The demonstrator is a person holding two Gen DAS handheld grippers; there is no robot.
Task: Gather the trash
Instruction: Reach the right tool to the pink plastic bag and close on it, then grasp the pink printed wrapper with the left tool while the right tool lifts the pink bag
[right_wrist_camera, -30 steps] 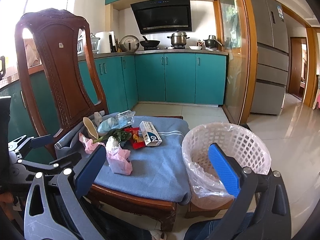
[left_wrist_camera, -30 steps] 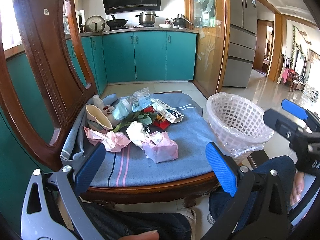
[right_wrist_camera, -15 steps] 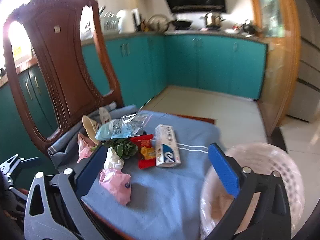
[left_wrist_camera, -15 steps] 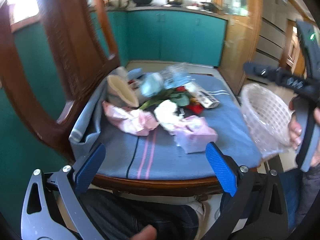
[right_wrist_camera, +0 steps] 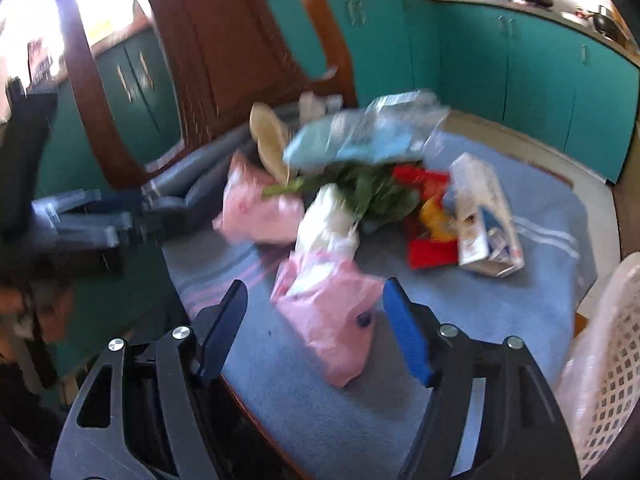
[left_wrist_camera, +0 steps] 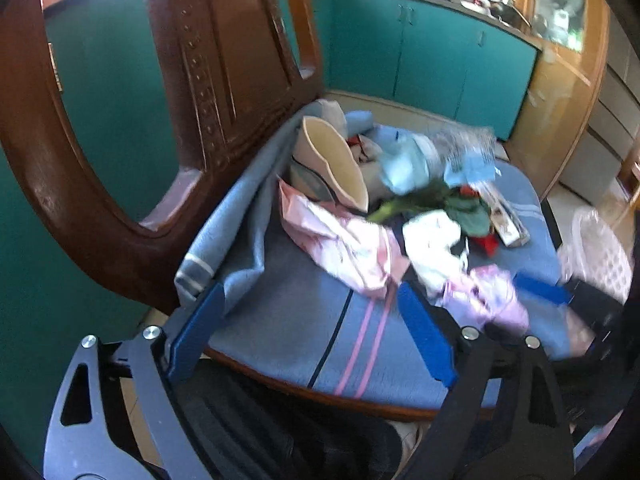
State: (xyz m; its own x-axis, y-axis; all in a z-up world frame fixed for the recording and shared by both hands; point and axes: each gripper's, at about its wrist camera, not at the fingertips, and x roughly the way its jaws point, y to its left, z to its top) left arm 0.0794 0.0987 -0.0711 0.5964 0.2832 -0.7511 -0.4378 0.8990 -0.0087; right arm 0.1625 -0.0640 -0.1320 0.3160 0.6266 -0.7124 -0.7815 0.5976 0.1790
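A pile of trash lies on the blue blanket [right_wrist_camera: 500, 312] of a wooden chair. It holds a pink bag [right_wrist_camera: 336, 320], white crumpled paper [right_wrist_camera: 328, 228], a second pink wrapper [left_wrist_camera: 344, 244], green leaves [right_wrist_camera: 376, 196], red packaging [right_wrist_camera: 428, 216], a white carton [right_wrist_camera: 484, 216], a cream paper cup [left_wrist_camera: 336, 160] and clear plastic [right_wrist_camera: 368, 132]. My right gripper [right_wrist_camera: 316, 336] is open, its blue fingers on either side of the pink bag's near end. My left gripper [left_wrist_camera: 312, 336] is open and empty over the blanket's front left. The white mesh bin [right_wrist_camera: 600, 364] stands at the right.
The carved wooden chair back [left_wrist_camera: 224, 60] rises at the left. Teal kitchen cabinets [left_wrist_camera: 432, 56] line the far wall, with pots on the counter. The bin also shows in the left wrist view [left_wrist_camera: 600, 252]. The tiled floor lies beyond the chair.
Both grippers have moved forward and down toward the pile. The right gripper now straddles the pink bag. The bin has slid to the right edge of both views.
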